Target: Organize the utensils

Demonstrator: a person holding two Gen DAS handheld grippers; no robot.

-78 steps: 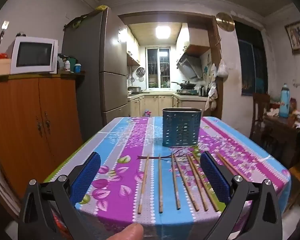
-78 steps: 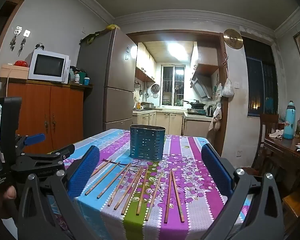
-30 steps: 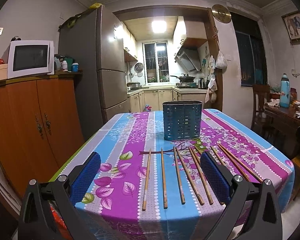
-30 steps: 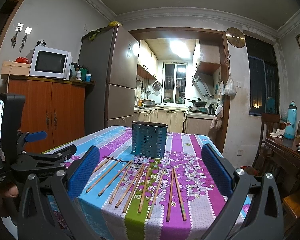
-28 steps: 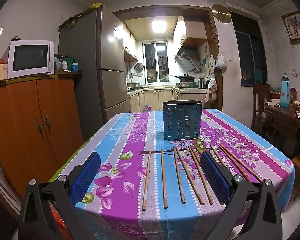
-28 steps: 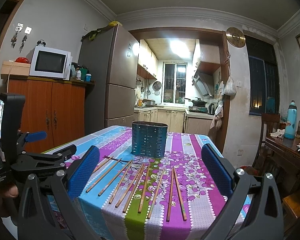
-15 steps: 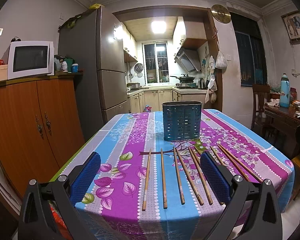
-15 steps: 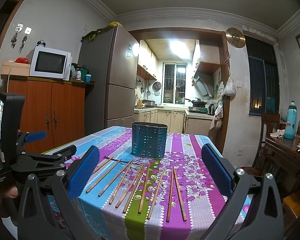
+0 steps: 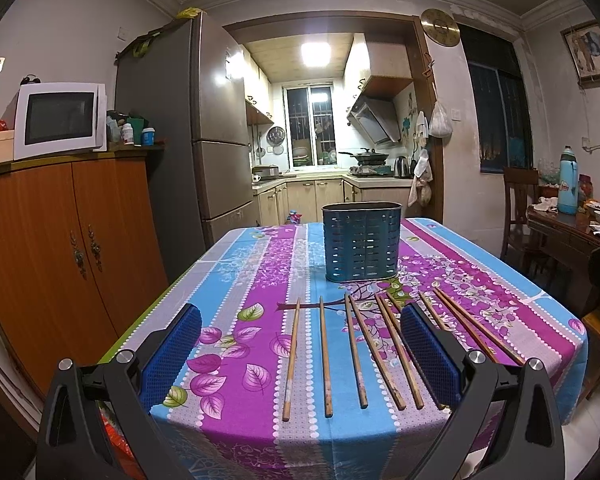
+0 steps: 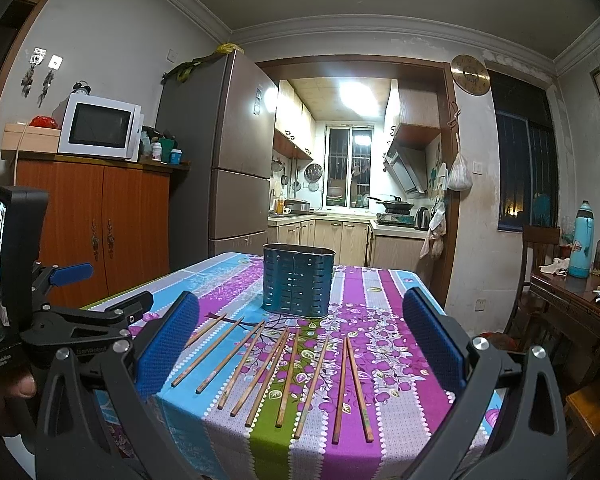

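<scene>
Nothing is sorted yet, as far as I can judge: the chopsticks [image 10: 284,372] are all lying loose in a row across the near edge of the table [image 9: 236,280], and the blue holder [image 9: 361,241] is standing just behind them, looking empty from here. The left tongs [image 9: 300,354] are hovering over the near edge with their blue pads wide apart, gripping nothing, and the right tongs [image 10: 296,344] are likewise spread apart and empty, so every stick is waiting to go in

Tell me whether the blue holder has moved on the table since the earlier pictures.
No. The holder stands on the same purple stripe just behind the chopsticks; only the cameras shifted.
</scene>
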